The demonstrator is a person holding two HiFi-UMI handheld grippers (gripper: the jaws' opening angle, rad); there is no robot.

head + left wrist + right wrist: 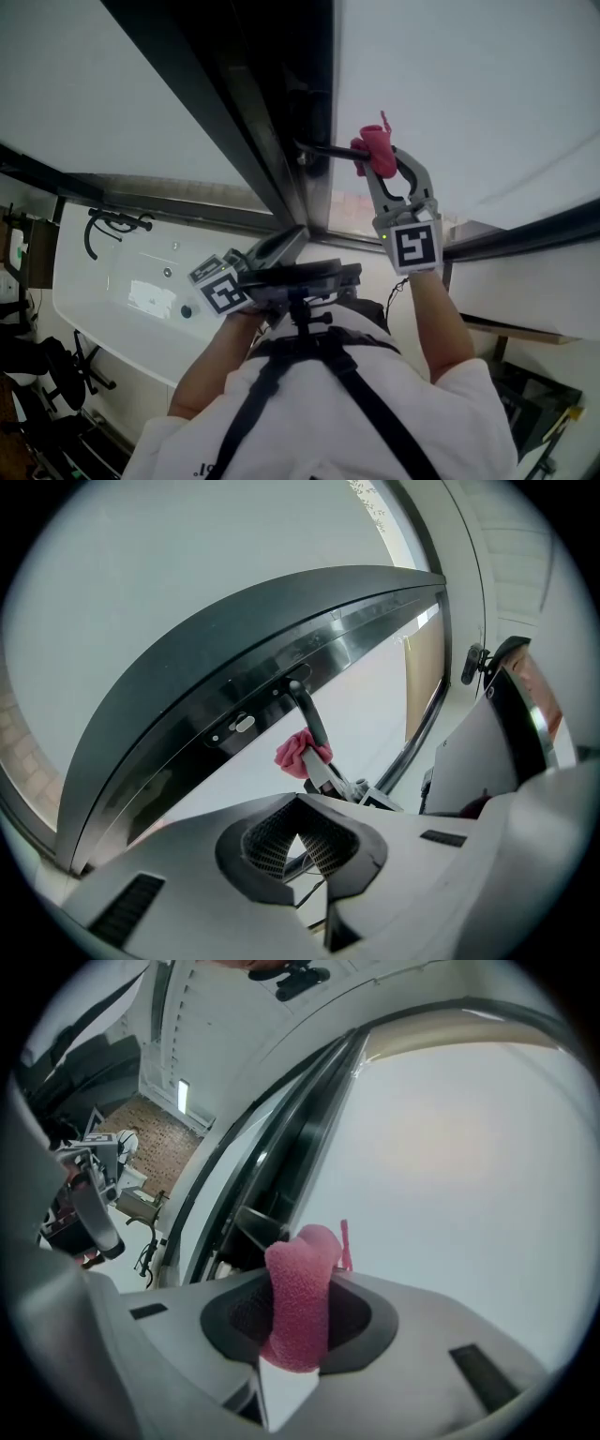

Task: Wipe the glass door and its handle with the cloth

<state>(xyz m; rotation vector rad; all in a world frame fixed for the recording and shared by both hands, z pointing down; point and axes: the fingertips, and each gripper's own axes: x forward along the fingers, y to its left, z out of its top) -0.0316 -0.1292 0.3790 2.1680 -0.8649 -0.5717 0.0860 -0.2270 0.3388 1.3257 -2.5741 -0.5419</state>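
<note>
The glass door [469, 84] has a dark frame [281, 122] and a black handle [326, 150] that sticks out of the frame. My right gripper [375, 167] is raised to the outer end of the handle and is shut on a pink cloth [377, 142], which touches the handle. In the right gripper view the cloth [300, 1297] fills the jaws, with the glass [450, 1176] just beyond. My left gripper [284, 244] stays low near the chest, shut and empty. The left gripper view shows the handle [307, 712] and the cloth [298, 754] from below.
A white table [112, 291] with black chairs [56, 375] beside it lies at the left. The door's dark crossbars [169, 202] run left and right of the handle. A black chest rig [300, 281] sits between my arms.
</note>
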